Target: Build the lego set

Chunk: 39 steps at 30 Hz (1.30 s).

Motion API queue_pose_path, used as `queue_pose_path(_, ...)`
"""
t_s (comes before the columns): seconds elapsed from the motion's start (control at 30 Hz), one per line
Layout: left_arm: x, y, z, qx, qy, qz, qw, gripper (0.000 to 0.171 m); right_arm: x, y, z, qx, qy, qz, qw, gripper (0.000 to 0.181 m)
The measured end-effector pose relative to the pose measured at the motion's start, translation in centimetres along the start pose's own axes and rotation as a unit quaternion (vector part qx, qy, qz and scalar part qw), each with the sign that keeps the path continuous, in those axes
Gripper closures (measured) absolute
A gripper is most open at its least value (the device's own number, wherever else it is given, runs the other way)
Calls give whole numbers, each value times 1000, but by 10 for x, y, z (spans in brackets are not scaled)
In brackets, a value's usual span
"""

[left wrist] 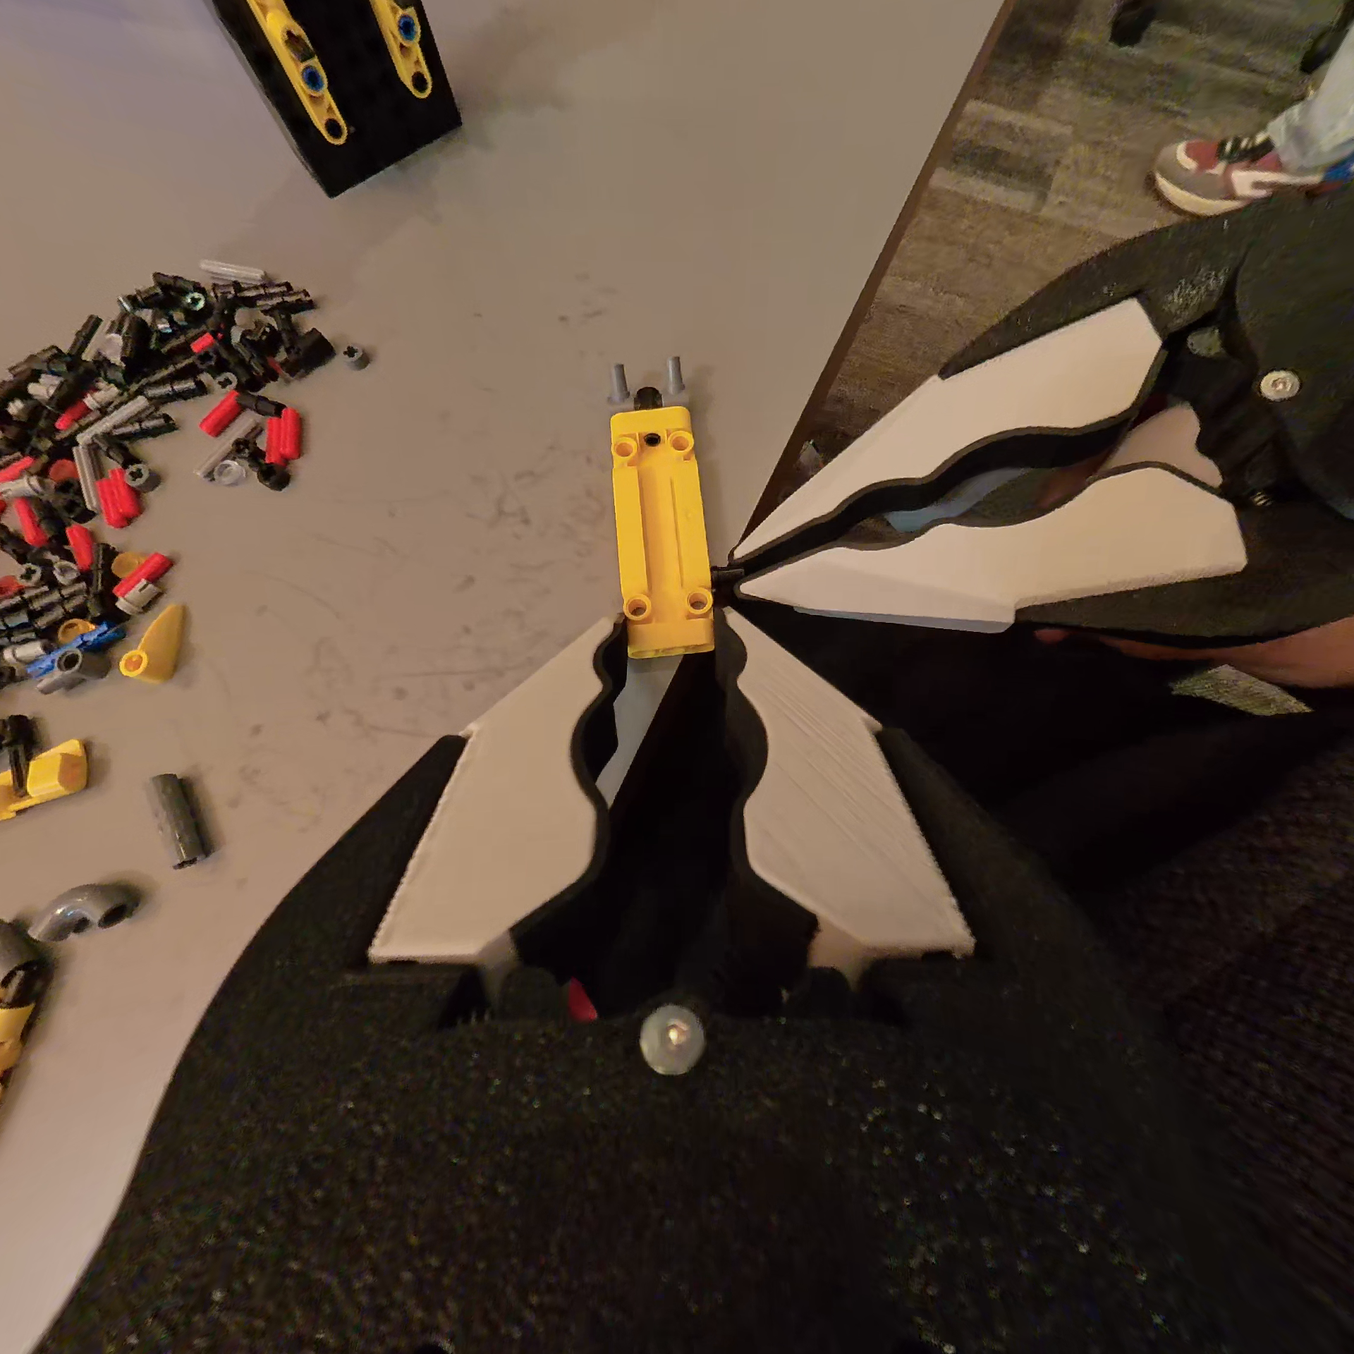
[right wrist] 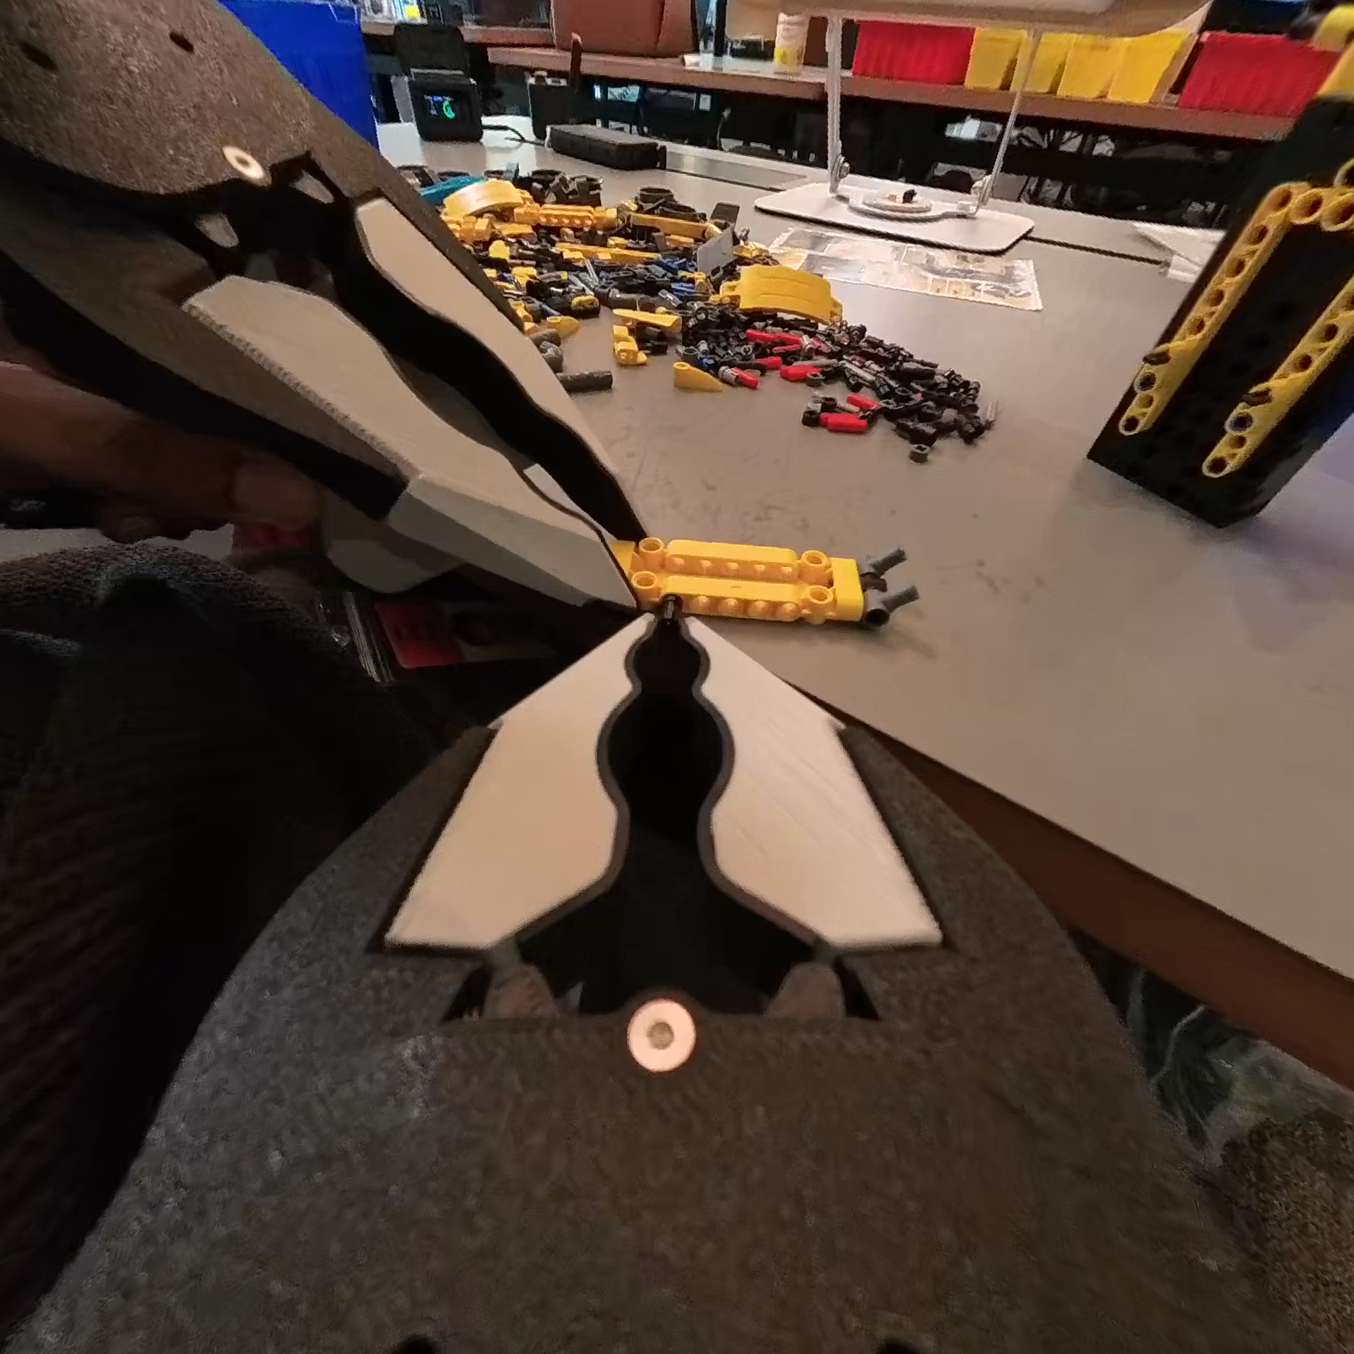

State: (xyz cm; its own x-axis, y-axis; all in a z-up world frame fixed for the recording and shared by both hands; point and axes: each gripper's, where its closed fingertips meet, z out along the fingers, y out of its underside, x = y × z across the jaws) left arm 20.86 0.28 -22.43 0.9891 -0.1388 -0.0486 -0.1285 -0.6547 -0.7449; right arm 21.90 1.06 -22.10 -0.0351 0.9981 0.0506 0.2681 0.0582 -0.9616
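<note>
A long yellow building-toy panel (left wrist: 663, 531) with grey pins (left wrist: 645, 381) at its far end is held over the grey table (left wrist: 586, 220) near its edge. My left gripper (left wrist: 670, 634) is shut on the panel's near end. My right gripper (left wrist: 729, 575) comes in from the right, shut on a small black pin (left wrist: 724, 576) pressed against the panel's side. In the right wrist view the panel (right wrist: 740, 579) lies ahead, the black pin (right wrist: 670, 607) sits at my right gripper (right wrist: 670, 615) tips, and the left gripper (right wrist: 623, 564) grips the panel's left end.
A heap of small black, red, grey and yellow parts (left wrist: 95, 454) lies left on the table, also visible in the right wrist view (right wrist: 733, 315). A black block with yellow beams (left wrist: 344, 73) stands at the back (right wrist: 1238, 352). A person's shoe (left wrist: 1231, 172) is on the carpet beyond the table edge. Less than 4 cm separates the two grippers' tips.
</note>
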Motion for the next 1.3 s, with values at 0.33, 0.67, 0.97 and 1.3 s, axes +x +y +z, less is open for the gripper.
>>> queue_pose_path(0.33,0,1,0,2,7,64,998,147,-1,-1,2,-37,-17,2,999,179)
queue_pose_path(0.67,-18,1,-1,-16,21,-2,1000,148,1,-5,17,-64,-33,-1,997,177)
queue_pose_path(0.97,-20,4,-7,13,73,-49,996,142,28,-15,40,-143,-30,-50,988,178)
queue_pose_path(1.3,-33,-11,-25,85,140,-134,977,141,41,-42,37,-78,-66,62,993,154)
